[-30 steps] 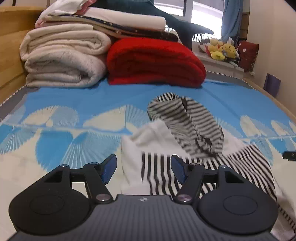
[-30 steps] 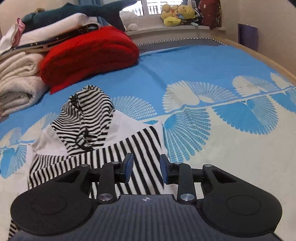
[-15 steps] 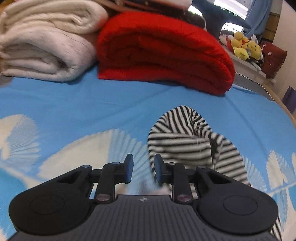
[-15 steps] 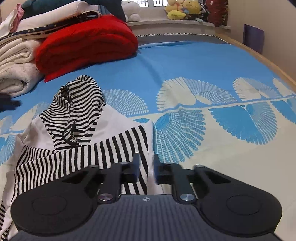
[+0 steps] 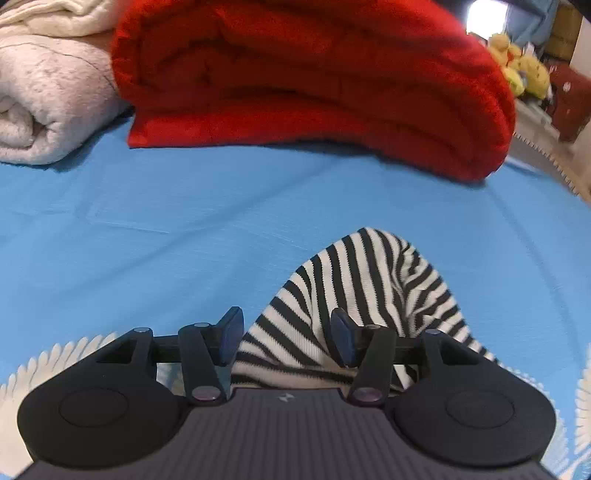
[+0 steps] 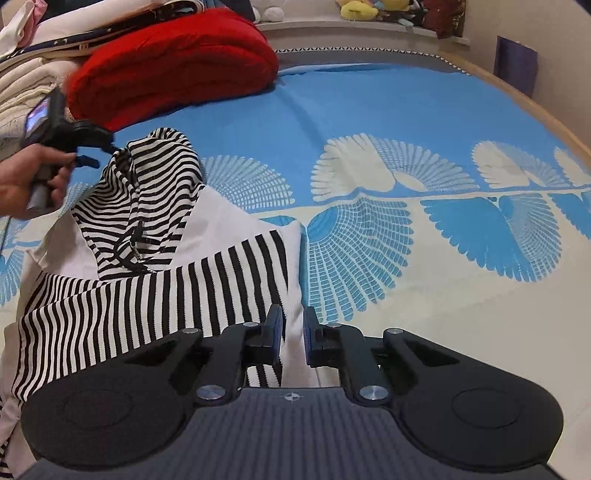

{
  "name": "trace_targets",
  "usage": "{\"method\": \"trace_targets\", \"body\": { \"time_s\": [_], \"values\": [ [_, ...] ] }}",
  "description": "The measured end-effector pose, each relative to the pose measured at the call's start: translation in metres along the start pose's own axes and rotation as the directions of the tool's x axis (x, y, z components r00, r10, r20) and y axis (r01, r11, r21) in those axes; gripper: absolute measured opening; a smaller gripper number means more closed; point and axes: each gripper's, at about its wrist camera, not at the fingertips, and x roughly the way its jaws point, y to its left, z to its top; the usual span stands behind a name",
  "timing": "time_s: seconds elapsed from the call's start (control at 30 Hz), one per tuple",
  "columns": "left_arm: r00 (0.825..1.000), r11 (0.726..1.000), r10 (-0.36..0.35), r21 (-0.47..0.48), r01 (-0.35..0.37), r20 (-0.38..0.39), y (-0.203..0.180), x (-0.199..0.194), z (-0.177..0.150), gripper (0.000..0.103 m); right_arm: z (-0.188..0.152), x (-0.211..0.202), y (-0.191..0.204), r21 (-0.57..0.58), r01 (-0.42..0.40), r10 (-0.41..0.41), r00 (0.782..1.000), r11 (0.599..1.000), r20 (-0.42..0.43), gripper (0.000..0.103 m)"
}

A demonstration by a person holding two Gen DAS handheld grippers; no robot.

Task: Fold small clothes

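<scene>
A black-and-white striped hoodie (image 6: pixel 155 280) lies crumpled on the blue patterned bed sheet (image 6: pixel 369 129). Its hood (image 5: pixel 369 280) stands up in a peak at the far end. My left gripper (image 5: pixel 287 338) sits low at the hood's near side. Its jaws are opening, with striped hood fabric between them and the pads not clearly pressing. In the right wrist view a hand holds the left gripper (image 6: pixel 101 151) at the hood (image 6: pixel 159 173). My right gripper (image 6: pixel 293 332) is shut narrow on the hoodie's white right edge, near the front.
A folded red blanket (image 5: pixel 314 74) lies close behind the hood, with cream blankets (image 5: pixel 44 96) stacked to its left. Plush toys (image 6: pixel 369 5) sit on the far sill. The bed's wooden edge (image 6: pixel 535 110) curves along the right.
My left gripper travelled forward from the hoodie's body to the hood, narrowed on the way, then widened around the hood fabric. My right gripper narrowed onto the hoodie's edge and barely moved.
</scene>
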Motion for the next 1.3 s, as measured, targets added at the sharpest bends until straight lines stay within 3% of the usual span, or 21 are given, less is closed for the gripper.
{"method": "trace_targets", "body": {
  "time_s": [0.07, 0.1, 0.17, 0.3, 0.43, 0.5, 0.6, 0.63, 0.7, 0.77, 0.8, 0.83, 0.87, 0.93, 1.0, 1.03, 1.07, 1.1, 1.17, 1.23, 1.3],
  "values": [
    [0.999, 0.999, 0.03, 0.029, -0.029, -0.035, -0.006, 0.011, -0.002, 0.051, 0.001, 0.003, 0.001, -0.005, 0.0, 0.0, 1.0, 1.0, -0.006, 0.012],
    [0.998, 0.998, 0.043, 0.051, -0.04, -0.056, -0.009, 0.015, -0.004, 0.028, 0.001, 0.004, 0.002, -0.007, -0.001, 0.001, 1.0, 1.0, -0.007, 0.012],
    [0.998, 0.994, 0.043, 0.1, -0.037, -0.055, -0.015, 0.013, -0.009, 0.001, 0.002, 0.006, 0.002, -0.008, 0.001, -0.001, 1.0, 1.0, -0.01, 0.012],
    [0.999, 0.984, 0.001, 0.179, -0.008, 0.038, -0.023, -0.033, -0.013, 0.001, 0.005, 0.007, -0.001, -0.001, 0.003, -0.003, 1.0, 1.0, -0.009, 0.012],
    [0.978, 0.951, -0.151, 0.293, 0.103, 0.146, -0.032, -0.129, -0.041, 0.001, 0.008, 0.0, -0.009, 0.029, 0.01, -0.01, 1.0, 1.0, 0.008, 0.012],
    [0.952, 0.901, -0.24, 0.409, 0.146, 0.19, -0.037, -0.188, -0.074, 0.001, 0.009, -0.005, -0.014, 0.051, 0.006, -0.007, 1.0, 0.999, 0.021, 0.012],
    [0.897, 0.78, -0.408, 0.576, 0.246, 0.171, -0.038, -0.286, -0.152, 0.001, 0.01, -0.016, -0.021, 0.097, -0.003, -0.002, 0.999, 0.995, 0.052, 0.012],
    [0.88, 0.728, -0.457, 0.623, 0.286, 0.131, -0.034, -0.315, -0.184, 0.001, 0.01, -0.02, -0.024, 0.115, -0.012, 0.004, 0.998, 0.993, 0.065, 0.012],
    [0.867, 0.626, -0.499, 0.694, 0.354, 0.008, -0.027, -0.36, -0.248, 0.002, 0.01, -0.03, -0.027, 0.149, -0.029, 0.015, 0.995, 0.988, 0.094, 0.012],
    [0.861, 0.557, -0.493, 0.714, 0.424, -0.126, -0.017, -0.386, -0.3, 0.004, 0.009, -0.039, -0.028, 0.175, -0.056, 0.034, 0.992, 0.983, 0.123, 0.012],
    [0.857, 0.541, -0.483, 0.709, 0.453, -0.178, -0.008, -0.395, -0.324, 0.004, 0.008, -0.044, -0.028, 0.186, -0.071, 0.045, 0.989, 0.98, 0.137, 0.013],
    [0.857, 0.55, -0.476, 0.694, 0.464, -0.195, 0.001, -0.4, -0.337, 0.004, 0.008, -0.048, -0.027, 0.193, -0.086, 0.058, 0.987, 0.977, 0.149, 0.013],
    [0.863, 0.586, -0.47, 0.666, 0.462, -0.186, 0.011, -0.404, -0.345, 0.005, 0.006, -0.053, -0.026, 0.2, -0.106, 0.074, 0.984, 0.974, 0.161, 0.015],
    [0.884, 0.708, -0.449, 0.552, 0.441, -0.13, 0.033, -0.403, -0.344, 0.005, 0.003, -0.059, -0.025, 0.216, -0.143, 0.105, 0.978, 0.966, 0.179, 0.023],
    [0.906, 0.836, -0.418, 0.362, 0.411, -0.063, 0.053, -0.393, -0.333, 0.005, 0.0, -0.06, -0.022, 0.234, -0.184, 0.143, 0.973, 0.955, 0.182, 0.027],
    [0.916, 0.893, -0.4, 0.214, 0.397, -0.03, 0.068, -0.382, -0.329, 0.005, -0.001, -0.059, -0.02, 0.241, -0.203, 0.163, 0.971, 0.949, 0.176, 0.027],
    [0.915, 0.911, -0.403, 0.09, 0.402, -0.012, 0.075, -0.372, -0.325, 0.008, -0.003, -0.057, -0.018, 0.244, -0.222, 0.185, 0.968, 0.944, 0.167, 0.028],
    [0.908, 0.906, -0.419, -0.061, 0.418, -0.001, 0.089, -0.357, -0.327, 0.011, -0.004, -0.054, -0.015, 0.245, -0.237, 0.203, 0.967, 0.94, 0.155, 0.029],
    [0.901, 0.869, -0.432, -0.281, 0.406, -0.033, 0.102, -0.327, -0.33, 0.011, -0.007, -0.046, -0.009, 0.242, -0.249, 0.225, 0.967, 0.938, 0.121, 0.034],
    [0.901, 0.838, -0.43, -0.397, 0.374, -0.058, 0.106, -0.306, -0.331, 0.011, -0.01, -0.035, -0.003, 0.24, -0.238, 0.228, 0.971, 0.941, 0.069, 0.037],
    [0.893, 0.825, -0.445, -0.42, 0.378, -0.072, 0.102, -0.292, -0.324, 0.025, -0.015, -0.024, -0.001, 0.256, -0.229, 0.229, 0.973, 0.939, 0.03, 0.037]
  ]
}}
